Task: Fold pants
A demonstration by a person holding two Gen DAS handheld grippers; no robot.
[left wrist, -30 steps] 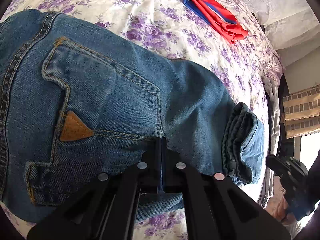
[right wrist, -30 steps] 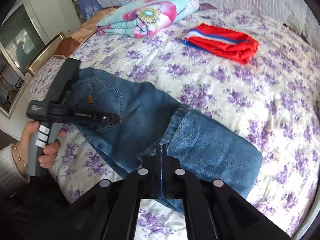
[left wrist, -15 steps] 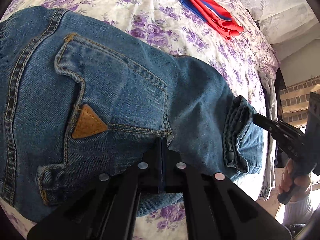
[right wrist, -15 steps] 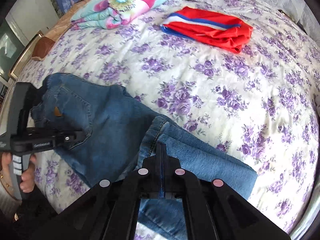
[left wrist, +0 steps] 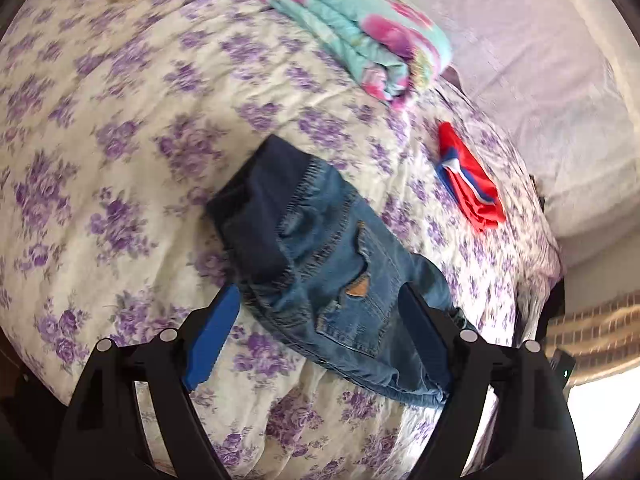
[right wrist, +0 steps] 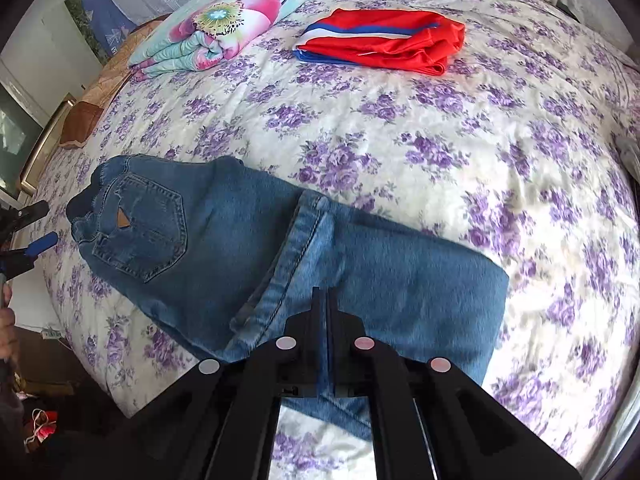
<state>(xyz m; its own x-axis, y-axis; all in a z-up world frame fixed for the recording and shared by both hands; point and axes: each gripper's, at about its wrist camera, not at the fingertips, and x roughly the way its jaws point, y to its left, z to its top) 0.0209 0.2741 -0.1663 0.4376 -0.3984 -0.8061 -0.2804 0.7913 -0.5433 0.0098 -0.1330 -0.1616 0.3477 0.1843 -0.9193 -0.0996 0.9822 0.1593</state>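
Note:
The blue jeans (right wrist: 224,248) lie on the flowered bed, legs folded over, back pocket with its tan patch up. In the left wrist view the jeans (left wrist: 320,264) lie waistband away from me. My left gripper (left wrist: 316,300) is open and empty, its blue pads spread wide just short of the jeans' near edge; it also shows at the far left of the right wrist view (right wrist: 36,232). My right gripper (right wrist: 327,300) is shut over the folded leg near the hem; whether denim is pinched between the fingers I cannot tell.
A folded red garment with blue and white stripes (right wrist: 384,42) lies at the far side of the bed. A rolled floral quilt (right wrist: 224,20) lies by the headboard. The purple-flowered bedspread (right wrist: 440,140) covers the bed. The bed's near edge drops off at the lower left.
My left gripper has opened, let go of the jeans and pulled back toward the waistband end. My right gripper has stayed shut and moved in closer over the folded leg.

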